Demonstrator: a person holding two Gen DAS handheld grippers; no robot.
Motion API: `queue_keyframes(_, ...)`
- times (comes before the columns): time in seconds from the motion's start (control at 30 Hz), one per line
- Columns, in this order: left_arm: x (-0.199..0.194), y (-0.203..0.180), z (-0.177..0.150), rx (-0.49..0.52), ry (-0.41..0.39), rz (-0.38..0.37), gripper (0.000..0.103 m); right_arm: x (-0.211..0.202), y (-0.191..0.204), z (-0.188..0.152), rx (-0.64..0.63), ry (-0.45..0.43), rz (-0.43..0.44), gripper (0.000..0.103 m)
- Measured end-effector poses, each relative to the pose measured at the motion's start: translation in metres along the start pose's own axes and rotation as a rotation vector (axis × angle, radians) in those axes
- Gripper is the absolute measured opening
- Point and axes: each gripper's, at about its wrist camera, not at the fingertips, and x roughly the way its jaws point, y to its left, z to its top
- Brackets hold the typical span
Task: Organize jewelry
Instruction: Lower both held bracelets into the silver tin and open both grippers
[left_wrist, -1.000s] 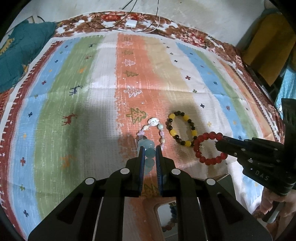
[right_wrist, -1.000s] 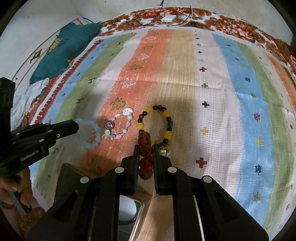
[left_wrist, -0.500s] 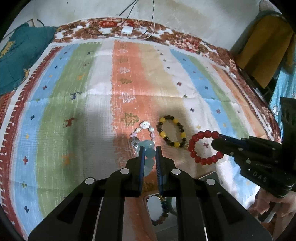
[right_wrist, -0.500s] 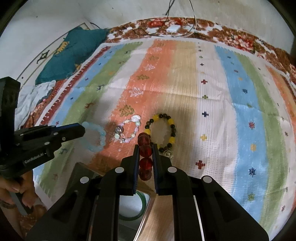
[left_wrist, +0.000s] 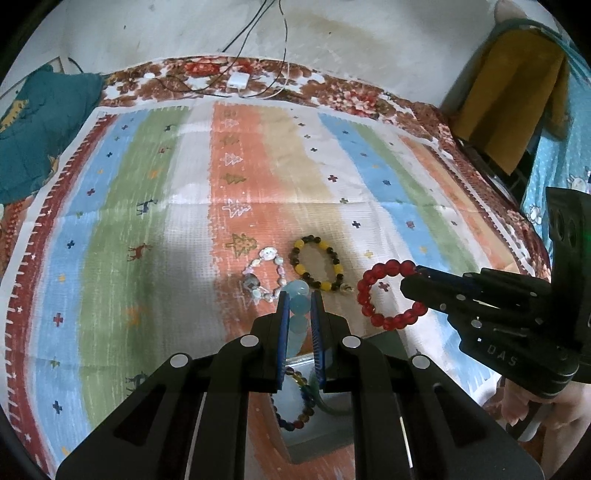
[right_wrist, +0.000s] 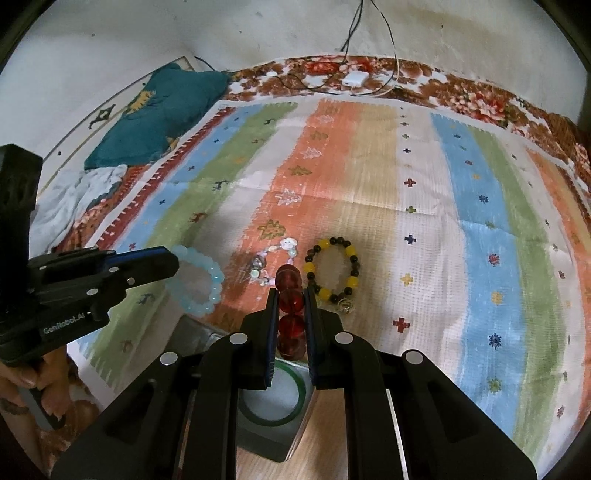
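We see the left gripper (left_wrist: 299, 306) clamped on a pale blue bead bracelet (left_wrist: 298, 310), the right gripper (right_wrist: 290, 306) clamped on a red bead bracelet (right_wrist: 290, 299). Both hang over the striped cloth (right_wrist: 480, 221), beside the yellow-and-black bracelet (right_wrist: 334, 269) and pastel bracelet (left_wrist: 264, 273).

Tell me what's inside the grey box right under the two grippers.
The grey box holds a green bangle in the right wrist view and a multicoloured bead bracelet in the left wrist view. The grippers' fingers cover the rest of its inside.
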Motion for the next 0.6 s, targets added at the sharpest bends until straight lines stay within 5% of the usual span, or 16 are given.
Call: queue_keyframes(0.6, -0.022, -0.02, -0.026, 0.037, -0.022, -0.006, 0.011, -0.026, 0.009, -0.022, -0.014, -0.016, 0.025, 0.014)
